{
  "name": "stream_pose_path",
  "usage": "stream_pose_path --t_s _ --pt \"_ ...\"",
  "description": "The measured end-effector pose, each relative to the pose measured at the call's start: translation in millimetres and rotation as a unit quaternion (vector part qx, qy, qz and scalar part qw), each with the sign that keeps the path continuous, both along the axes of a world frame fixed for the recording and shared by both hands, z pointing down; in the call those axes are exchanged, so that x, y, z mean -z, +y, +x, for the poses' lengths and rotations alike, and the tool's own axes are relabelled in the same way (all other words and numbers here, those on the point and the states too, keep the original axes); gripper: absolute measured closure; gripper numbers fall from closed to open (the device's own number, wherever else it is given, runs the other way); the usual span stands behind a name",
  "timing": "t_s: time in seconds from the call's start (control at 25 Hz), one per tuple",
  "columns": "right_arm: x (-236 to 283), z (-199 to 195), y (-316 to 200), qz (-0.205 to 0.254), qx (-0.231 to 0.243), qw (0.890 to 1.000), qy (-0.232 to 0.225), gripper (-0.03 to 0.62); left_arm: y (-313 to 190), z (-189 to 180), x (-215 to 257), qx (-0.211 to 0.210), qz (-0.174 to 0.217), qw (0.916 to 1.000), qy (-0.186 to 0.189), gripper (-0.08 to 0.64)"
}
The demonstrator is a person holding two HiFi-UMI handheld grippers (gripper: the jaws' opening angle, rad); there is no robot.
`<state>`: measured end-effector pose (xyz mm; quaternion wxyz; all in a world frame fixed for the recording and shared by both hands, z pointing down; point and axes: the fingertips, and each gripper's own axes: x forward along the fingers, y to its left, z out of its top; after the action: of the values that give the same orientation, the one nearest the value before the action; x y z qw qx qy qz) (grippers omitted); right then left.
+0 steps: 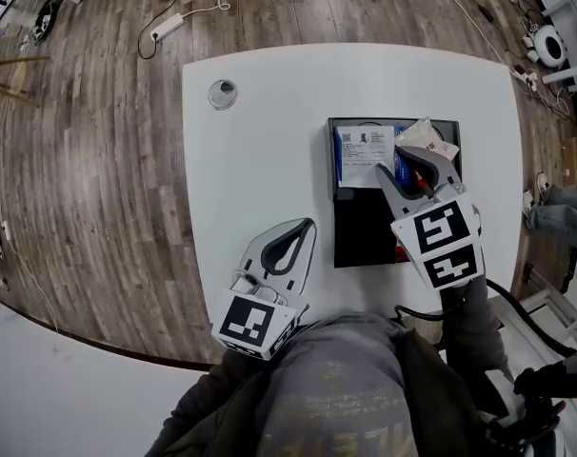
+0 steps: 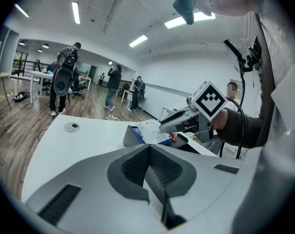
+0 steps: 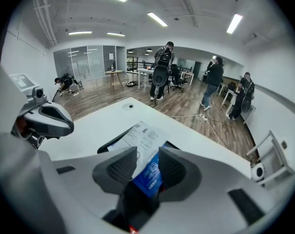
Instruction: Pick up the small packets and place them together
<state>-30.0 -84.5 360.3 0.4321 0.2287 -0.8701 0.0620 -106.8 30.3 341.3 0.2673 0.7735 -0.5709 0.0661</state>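
A black tray (image 1: 365,231) lies on the white table (image 1: 260,160), with packets at its far end. A flat white-labelled packet (image 1: 365,149) is there beside a crumpled pale packet (image 1: 427,139). My right gripper (image 1: 394,162) hovers over that end, jaws apart. A blue packet (image 3: 150,177) shows in the gap between them, partly over the white-labelled packet (image 3: 142,138); the pads stand clear of it. Something red (image 1: 400,250) peeks from under the right gripper. My left gripper (image 1: 290,246) rests low over bare table left of the tray, its jaws together with nothing between them.
A round grommet (image 1: 222,93) sits in the tabletop at the far left. A power strip with its cable (image 1: 165,29) lies on the wooden floor beyond the table. Several people (image 3: 162,72) stand farther off in the room.
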Motion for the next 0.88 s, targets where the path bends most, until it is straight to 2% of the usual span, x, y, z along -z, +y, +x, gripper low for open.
stream_pose_path --t_s 0.44,0.88 --pt "20 5 1 0.038 -0.013 0.999 -0.014 0.457 8 4 8 -0.002 0.008 1.0000 -0.005 0.557" --pt "25 39 27 0.045 -0.032 0.998 -0.018 0.457 22 34 20 -0.029 0.023 0.9993 -0.013 0.557"
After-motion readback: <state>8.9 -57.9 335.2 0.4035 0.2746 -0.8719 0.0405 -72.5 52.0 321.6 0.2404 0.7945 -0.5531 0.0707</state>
